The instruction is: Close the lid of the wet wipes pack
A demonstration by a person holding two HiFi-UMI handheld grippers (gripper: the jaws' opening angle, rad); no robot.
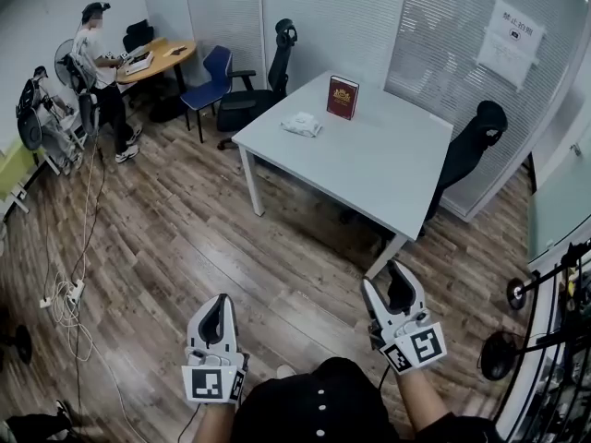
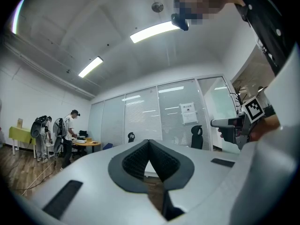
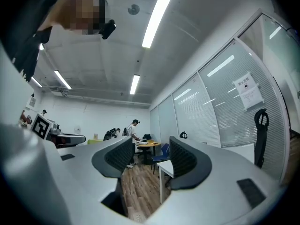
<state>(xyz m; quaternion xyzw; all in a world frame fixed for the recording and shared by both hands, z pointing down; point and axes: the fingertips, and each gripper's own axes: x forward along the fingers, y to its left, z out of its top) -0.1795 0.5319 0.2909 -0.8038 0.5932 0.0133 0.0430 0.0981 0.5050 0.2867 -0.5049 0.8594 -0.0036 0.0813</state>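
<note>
Square white table (image 1: 388, 169) bears (seemingly) a crumpled pack (image 1: 302, 125).

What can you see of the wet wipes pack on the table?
The wet wipes pack is a small, white, soft-looking packet, lying flat on the white table near its far left side. A red book stands just right of it, apart. Only the table touches it. Its lid is too small to make out.

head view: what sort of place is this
Probably an office or meeting room: a white table with office chairs beside it, glass partition walls with blinds, and a person at a desk in the far corner.
</note>
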